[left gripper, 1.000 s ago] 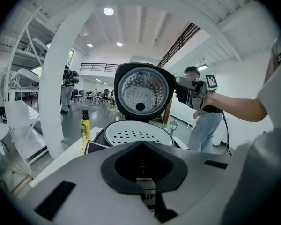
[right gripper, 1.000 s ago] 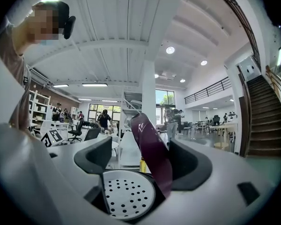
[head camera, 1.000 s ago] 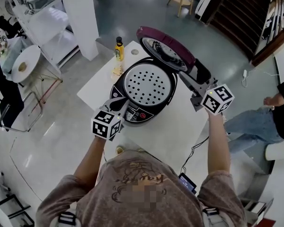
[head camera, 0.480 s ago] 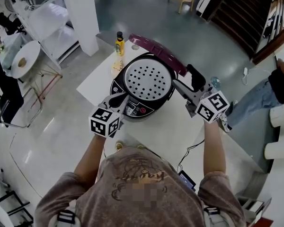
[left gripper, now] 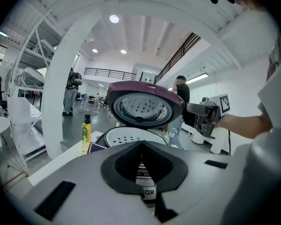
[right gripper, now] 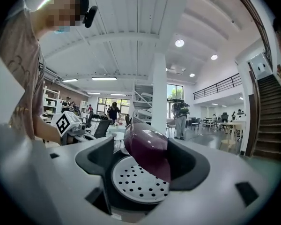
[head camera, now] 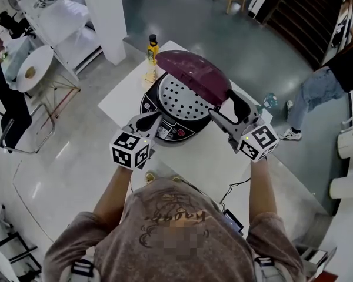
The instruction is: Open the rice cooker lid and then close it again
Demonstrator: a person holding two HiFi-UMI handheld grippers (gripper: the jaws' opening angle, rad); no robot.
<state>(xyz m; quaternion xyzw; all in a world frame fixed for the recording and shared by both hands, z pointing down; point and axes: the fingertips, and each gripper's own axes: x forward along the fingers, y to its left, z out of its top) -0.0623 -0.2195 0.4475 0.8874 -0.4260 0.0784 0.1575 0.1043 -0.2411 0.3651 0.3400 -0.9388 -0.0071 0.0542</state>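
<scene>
Showing lid [head camera: 194, 72] half-lowered over rice cooker [head camera: 175, 133] on tabletop [head camera: 122, 101]. R gripper [head camera: 222, 103] fingers spread, just been closing slightly, lid rim between, unpinched. L gripper [head camera: 148, 122] fingers pressed together at cooker front.

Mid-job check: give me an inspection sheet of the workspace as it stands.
Surface: white table, cooker on it.
Job's things: rice cooker; purple lid half open over perforated inner tray.
Clutter: yellow bottle behind cooker.
Grippers: left gripper shut, at cooker front; right gripper open, fingers just closing slightly, lid edge between them.
Cables: black cable off table's near edge.
Surroundings: person standing right; round table left.
</scene>
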